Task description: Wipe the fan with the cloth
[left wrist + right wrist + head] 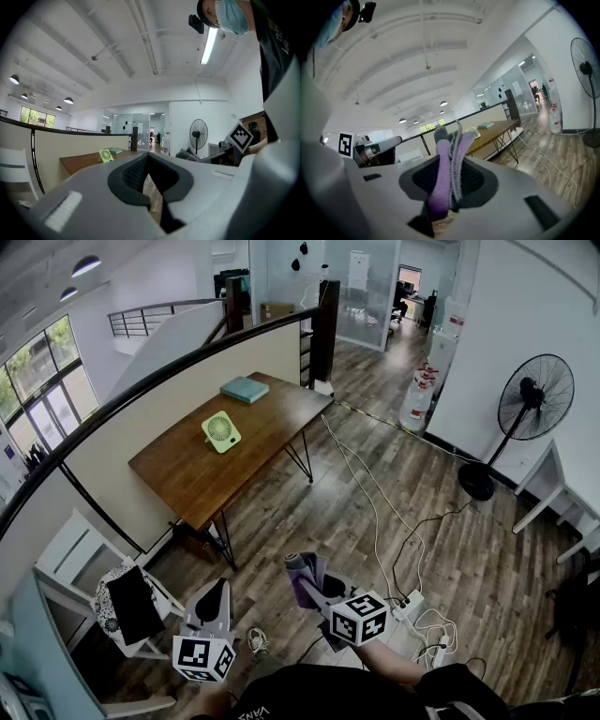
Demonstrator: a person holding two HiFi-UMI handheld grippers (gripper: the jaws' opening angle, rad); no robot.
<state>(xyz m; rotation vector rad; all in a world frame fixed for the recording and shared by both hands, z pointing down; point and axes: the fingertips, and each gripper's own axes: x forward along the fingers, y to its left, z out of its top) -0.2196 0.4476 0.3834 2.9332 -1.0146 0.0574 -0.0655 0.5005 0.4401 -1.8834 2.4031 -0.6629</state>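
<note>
No readable words, brands or numbers. Only black-and-white square marker patterns on the cube of the left gripper and the cube of the right gripper. White lettering on the dark shirt cut off, illegible. Sheet on the glass wall too small to read.

The cloth is filling the gap between the jaws of the right gripper and is covering part of the small green fan on the table behind it, so only a sliver is showing there. In the head view that fan is appearing too small for its grille to be read. The standing fan is being cut off by the right gripper view's right edge. The white desk is running off the head view's right edge, and the person's torso is being cropped at the bottom.
</note>
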